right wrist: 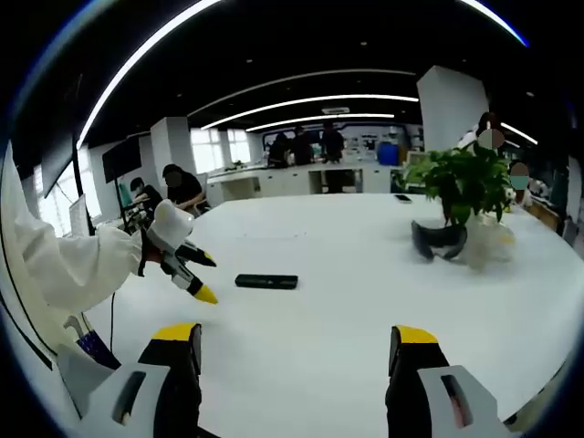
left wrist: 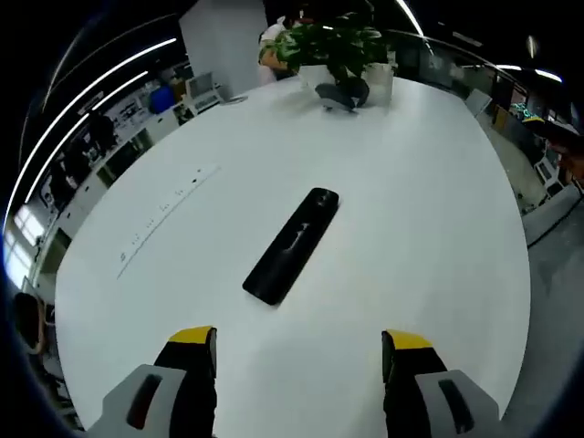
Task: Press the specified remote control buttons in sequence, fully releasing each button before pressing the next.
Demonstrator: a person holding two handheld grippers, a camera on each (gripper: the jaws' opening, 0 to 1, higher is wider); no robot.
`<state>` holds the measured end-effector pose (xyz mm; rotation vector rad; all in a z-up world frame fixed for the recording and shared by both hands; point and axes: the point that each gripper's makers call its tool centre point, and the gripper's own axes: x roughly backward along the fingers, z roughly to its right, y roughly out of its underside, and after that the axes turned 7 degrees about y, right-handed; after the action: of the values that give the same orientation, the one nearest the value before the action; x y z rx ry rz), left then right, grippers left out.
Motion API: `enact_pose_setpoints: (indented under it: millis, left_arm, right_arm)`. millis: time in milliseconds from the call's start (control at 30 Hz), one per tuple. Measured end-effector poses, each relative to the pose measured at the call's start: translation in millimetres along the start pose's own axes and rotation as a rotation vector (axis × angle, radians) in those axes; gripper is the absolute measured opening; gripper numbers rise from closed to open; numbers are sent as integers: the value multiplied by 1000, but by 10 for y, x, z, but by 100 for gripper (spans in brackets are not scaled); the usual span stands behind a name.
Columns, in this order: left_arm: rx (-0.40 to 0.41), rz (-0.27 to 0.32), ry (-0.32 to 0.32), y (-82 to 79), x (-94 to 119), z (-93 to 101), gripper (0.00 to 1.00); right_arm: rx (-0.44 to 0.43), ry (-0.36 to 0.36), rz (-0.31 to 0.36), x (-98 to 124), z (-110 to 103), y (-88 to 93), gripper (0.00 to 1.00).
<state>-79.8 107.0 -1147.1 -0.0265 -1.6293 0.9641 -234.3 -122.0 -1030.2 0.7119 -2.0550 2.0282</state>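
In the left gripper view the left gripper (left wrist: 299,351) has its yellow-tipped jaws wide apart at the bottom of the frame, holding nothing, over a white table (left wrist: 429,210). Just above them, at centre frame, the black remote (left wrist: 292,245) lies flat and slanted (its far end up and to the right). A potted plant (left wrist: 342,46) sits at the top of the frame with a dark headset (left wrist: 341,93) at its base.

In the right gripper view the right gripper (right wrist: 297,351) is likewise spread and empty at the bottom. The remote (right wrist: 266,282) lies left of centre; the other gripper (right wrist: 182,260) hovers to its left, on a white sleeve (right wrist: 64,265).
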Motion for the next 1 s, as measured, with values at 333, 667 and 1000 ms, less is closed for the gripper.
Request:
enact_pose_setpoints:
  millis: [333,667,1000]
  left_arm:
    - [147,172,-51,40,413,467,93]
    - [218,289,-173,112,780,633,100]
    - [332,387,-270,253,1078,882,100]
  right_arm:
    - [11,-33,1,9,-84,54,89]
    - [-3,-83,13,-18,-190,35,92]
    - [62,-90,-8,4,-205,152,95]
